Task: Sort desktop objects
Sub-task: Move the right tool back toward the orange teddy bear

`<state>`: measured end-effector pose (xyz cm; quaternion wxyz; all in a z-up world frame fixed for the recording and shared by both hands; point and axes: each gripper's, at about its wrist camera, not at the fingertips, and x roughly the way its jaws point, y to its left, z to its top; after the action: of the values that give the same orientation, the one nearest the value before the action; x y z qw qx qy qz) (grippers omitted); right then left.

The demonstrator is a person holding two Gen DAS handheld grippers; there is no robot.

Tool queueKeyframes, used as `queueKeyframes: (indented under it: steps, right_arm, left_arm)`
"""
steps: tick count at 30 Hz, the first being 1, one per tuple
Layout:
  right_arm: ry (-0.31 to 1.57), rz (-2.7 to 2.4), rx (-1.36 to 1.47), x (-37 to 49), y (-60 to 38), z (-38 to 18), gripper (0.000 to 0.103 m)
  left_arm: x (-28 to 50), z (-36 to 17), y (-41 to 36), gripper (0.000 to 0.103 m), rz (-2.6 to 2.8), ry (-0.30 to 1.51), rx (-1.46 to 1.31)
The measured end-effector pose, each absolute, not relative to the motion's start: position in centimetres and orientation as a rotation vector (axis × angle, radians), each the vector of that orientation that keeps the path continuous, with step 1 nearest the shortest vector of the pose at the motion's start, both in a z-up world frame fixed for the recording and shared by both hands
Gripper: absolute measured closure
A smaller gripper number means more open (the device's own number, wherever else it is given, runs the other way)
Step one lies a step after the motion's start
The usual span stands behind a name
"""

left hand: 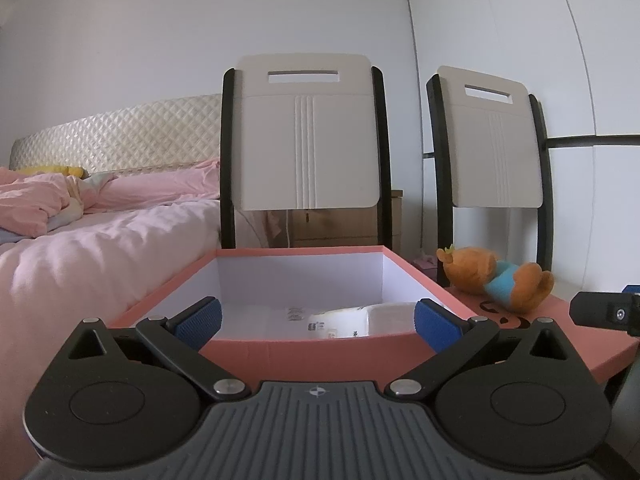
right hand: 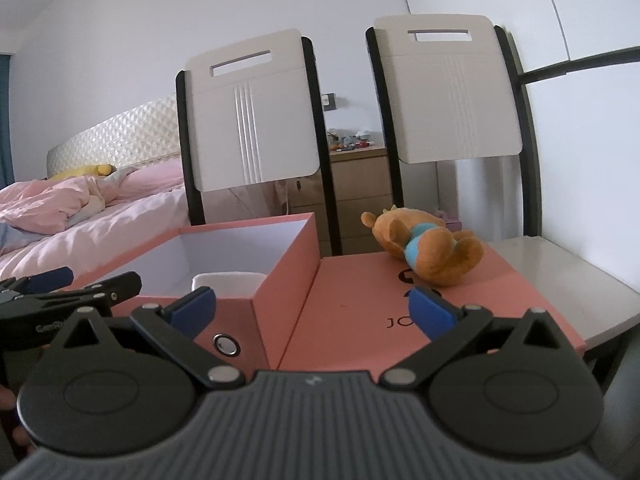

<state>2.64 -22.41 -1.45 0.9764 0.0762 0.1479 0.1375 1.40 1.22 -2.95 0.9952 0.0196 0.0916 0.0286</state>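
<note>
An open pink box (left hand: 304, 354) with a white inside stands in front of my left gripper (left hand: 318, 320), which is open and empty at its near wall. White packets (left hand: 348, 316) lie inside the box. The box also shows in the right wrist view (right hand: 280, 280), with a white item (right hand: 228, 280) in it. An orange plush toy (left hand: 496, 276) in a blue shirt lies on the flat pink lid (left hand: 600, 344) to the right. My right gripper (right hand: 312, 308) is open and empty, above the lid (right hand: 360, 308), short of the plush toy (right hand: 424, 244).
Two white chair backs (left hand: 308, 140) (left hand: 496, 140) stand behind the box. A bed with pink bedding (left hand: 100, 240) is on the left. A wooden nightstand (right hand: 360, 184) stands behind the chairs. The lid rests on a pale table (right hand: 580, 280). The left gripper shows in the right wrist view (right hand: 60, 296).
</note>
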Motion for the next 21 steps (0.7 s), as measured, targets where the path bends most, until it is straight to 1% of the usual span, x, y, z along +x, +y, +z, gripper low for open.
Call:
queueKeyframes:
  steps: [3, 13, 17, 21]
  right_arm:
    - [0.317, 0.276, 0.189, 3.5, -23.1, -1.1, 0.0]
    - [0.319, 0.208, 0.234, 9.7, -26.3, 2.7, 0.0]
    - [0.321, 0.17, 0.086, 13.8, -26.0, 2.0, 0.0]
    - [0.35, 0.144, -0.06, 17.9, -25.8, -0.9, 0.0]
  left_arm:
    - [1.3, -2.9, 1.3, 0.0, 0.06, 0.183, 0.036]
    - [0.9, -2.7, 1.0, 0.0, 0.047, 0.173, 0.031]
    - [0.9, -2.7, 1.0, 0.0, 0.048, 0.174, 0.031]
    - [1.0, -2.7, 1.1, 0.0, 0.05, 0.178, 0.033]
